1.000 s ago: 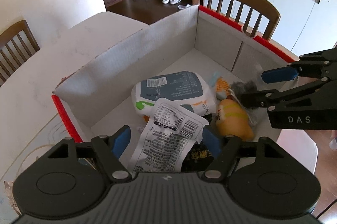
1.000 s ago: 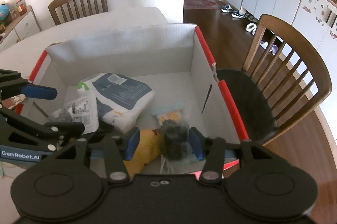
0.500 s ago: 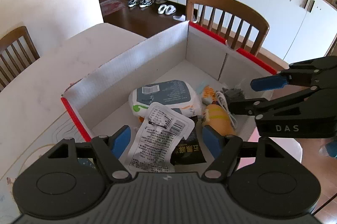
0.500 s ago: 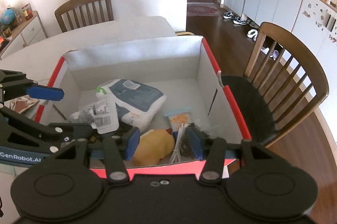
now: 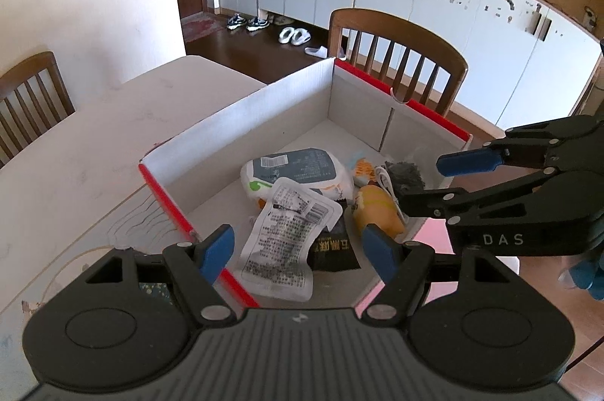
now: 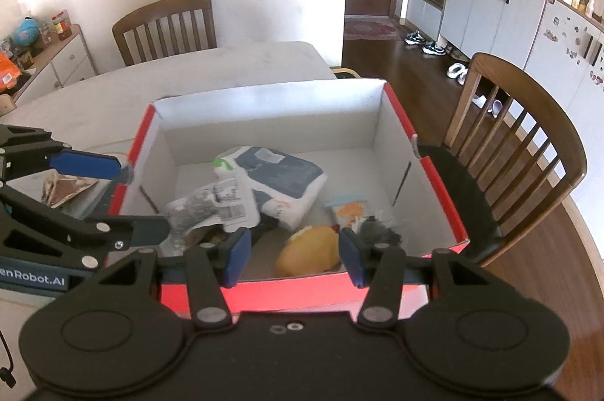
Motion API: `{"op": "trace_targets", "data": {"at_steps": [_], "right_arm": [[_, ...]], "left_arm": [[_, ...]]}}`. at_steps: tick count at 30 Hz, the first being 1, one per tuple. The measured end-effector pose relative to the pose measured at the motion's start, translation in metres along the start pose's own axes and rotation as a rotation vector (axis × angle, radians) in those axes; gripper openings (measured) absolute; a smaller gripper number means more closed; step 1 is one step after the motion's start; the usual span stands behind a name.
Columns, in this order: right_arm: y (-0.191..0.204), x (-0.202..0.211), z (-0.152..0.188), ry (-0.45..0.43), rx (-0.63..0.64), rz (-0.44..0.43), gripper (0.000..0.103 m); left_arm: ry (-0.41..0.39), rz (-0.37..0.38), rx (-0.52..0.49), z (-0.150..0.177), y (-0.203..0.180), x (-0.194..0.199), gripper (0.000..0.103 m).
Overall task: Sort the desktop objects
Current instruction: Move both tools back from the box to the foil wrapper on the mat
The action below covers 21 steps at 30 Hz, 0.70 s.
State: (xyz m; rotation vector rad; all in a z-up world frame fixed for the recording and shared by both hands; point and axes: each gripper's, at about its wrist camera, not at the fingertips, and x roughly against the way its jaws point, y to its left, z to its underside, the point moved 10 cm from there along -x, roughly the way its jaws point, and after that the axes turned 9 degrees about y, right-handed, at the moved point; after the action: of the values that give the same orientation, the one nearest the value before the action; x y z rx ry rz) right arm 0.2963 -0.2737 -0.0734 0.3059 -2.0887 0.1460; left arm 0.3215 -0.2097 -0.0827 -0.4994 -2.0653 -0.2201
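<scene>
A red-rimmed cardboard box (image 5: 264, 99) (image 6: 271, 91) stands on the table and holds a white and blue wipes pack (image 5: 298, 170) (image 6: 279, 178), a printed sachet (image 5: 287, 238) (image 6: 215, 204), a black packet (image 5: 334, 250), a yellow toy (image 5: 377, 212) (image 6: 309, 250), a dark fuzzy item (image 5: 404, 174) (image 6: 377, 235) and an orange packet (image 6: 351, 212). My left gripper (image 5: 298, 250) (image 6: 113, 197) is open and empty above the box's near corner. My right gripper (image 6: 292, 259) (image 5: 434, 180) is open and empty above the box's front wall.
A brown snack packet (image 6: 64, 185) lies on the table left of the box. Wooden chairs (image 5: 396, 57) (image 6: 166, 27) stand around the white table (image 5: 94, 144). White cabinets (image 5: 453, 23) line the far wall.
Both grippers have drawn back and up out of the box. The dark fuzzy item that was between the right fingers now lies in the box.
</scene>
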Motion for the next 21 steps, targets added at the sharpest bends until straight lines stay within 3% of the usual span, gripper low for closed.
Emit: {"op": "trace_targets", "data": {"at_steps": [21], "right_arm": [[0.096,0.035,0.012,-0.058,0.024,-0.016,0.051]], "left_arm": [[-0.069,0.018,0.068,0.054,0.066,0.061,0.074]]}}
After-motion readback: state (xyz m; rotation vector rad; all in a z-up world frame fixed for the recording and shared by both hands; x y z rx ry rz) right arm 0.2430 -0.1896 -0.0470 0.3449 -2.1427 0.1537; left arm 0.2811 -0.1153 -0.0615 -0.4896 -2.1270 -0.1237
